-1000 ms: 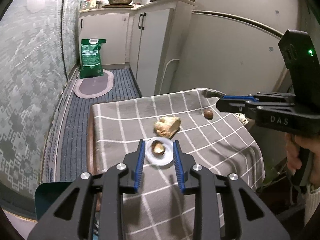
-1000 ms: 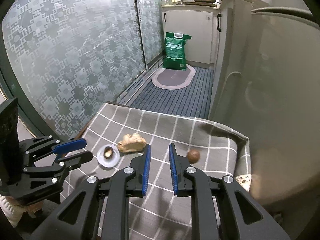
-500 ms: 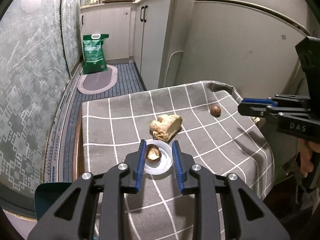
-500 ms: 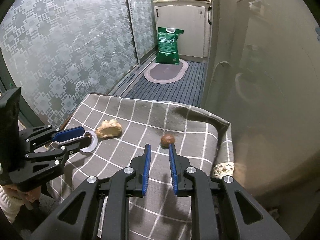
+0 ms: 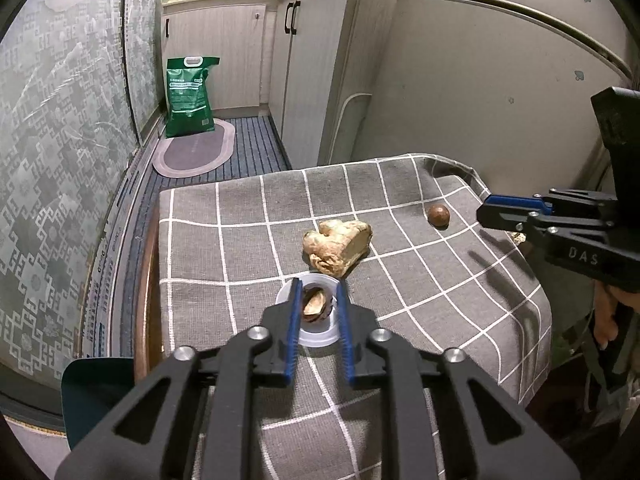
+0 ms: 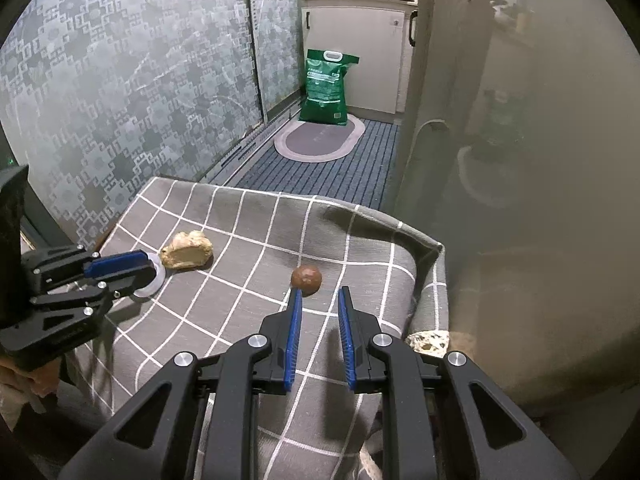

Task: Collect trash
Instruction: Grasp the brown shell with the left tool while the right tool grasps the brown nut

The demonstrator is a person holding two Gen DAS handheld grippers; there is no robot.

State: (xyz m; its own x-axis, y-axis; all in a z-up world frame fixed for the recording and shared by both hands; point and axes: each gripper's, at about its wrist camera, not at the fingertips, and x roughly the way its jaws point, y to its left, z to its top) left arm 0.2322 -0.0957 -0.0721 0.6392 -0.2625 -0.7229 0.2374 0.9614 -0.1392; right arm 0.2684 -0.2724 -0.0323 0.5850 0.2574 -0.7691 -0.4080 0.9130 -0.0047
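On tablecloth: three scraps, one lid

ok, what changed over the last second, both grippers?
Both closed in on their targets. The left gripper advanced until its open fingers flank the nut shell in the white lid. The right gripper moved toward the round nut, now just ahead of its open tips. Nothing is gripped. The shell, lid, nut and crumpled wrapper stayed put on the checked cloth.
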